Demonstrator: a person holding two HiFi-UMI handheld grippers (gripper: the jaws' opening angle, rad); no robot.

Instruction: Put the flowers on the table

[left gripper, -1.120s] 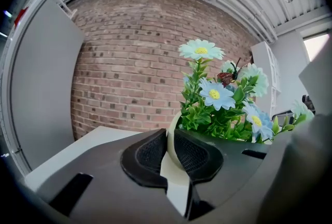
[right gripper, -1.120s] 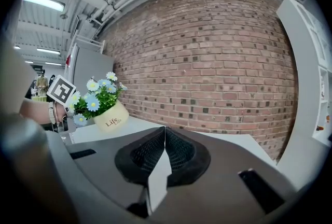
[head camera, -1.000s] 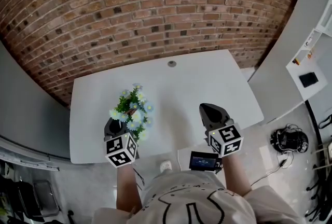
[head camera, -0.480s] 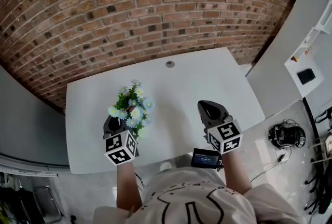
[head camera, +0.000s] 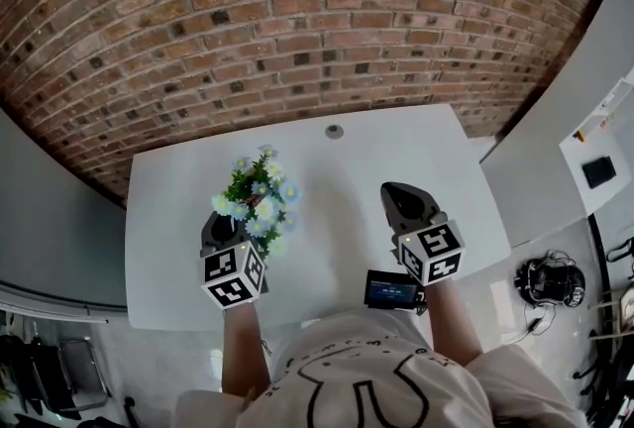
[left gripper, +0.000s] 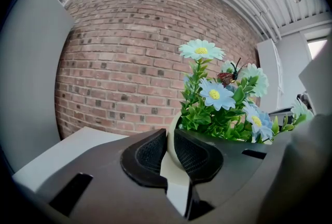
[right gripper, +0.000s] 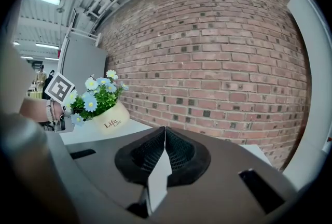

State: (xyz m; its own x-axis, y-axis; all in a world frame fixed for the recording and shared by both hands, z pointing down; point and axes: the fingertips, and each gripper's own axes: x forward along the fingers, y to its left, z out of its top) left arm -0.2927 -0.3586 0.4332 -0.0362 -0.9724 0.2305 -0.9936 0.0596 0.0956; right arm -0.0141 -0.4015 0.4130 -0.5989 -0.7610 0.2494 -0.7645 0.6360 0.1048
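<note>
Head view: the left gripper holds the flowers over the left half of the white table, with the right gripper well apart to the right

Left gripper view: its jaws pinch the rim of the cream pot beneath the blue blooms

Right gripper view: the right jaws are pressed together on nothing, and the pot sits tilted at far left, before the brick wall
</note>
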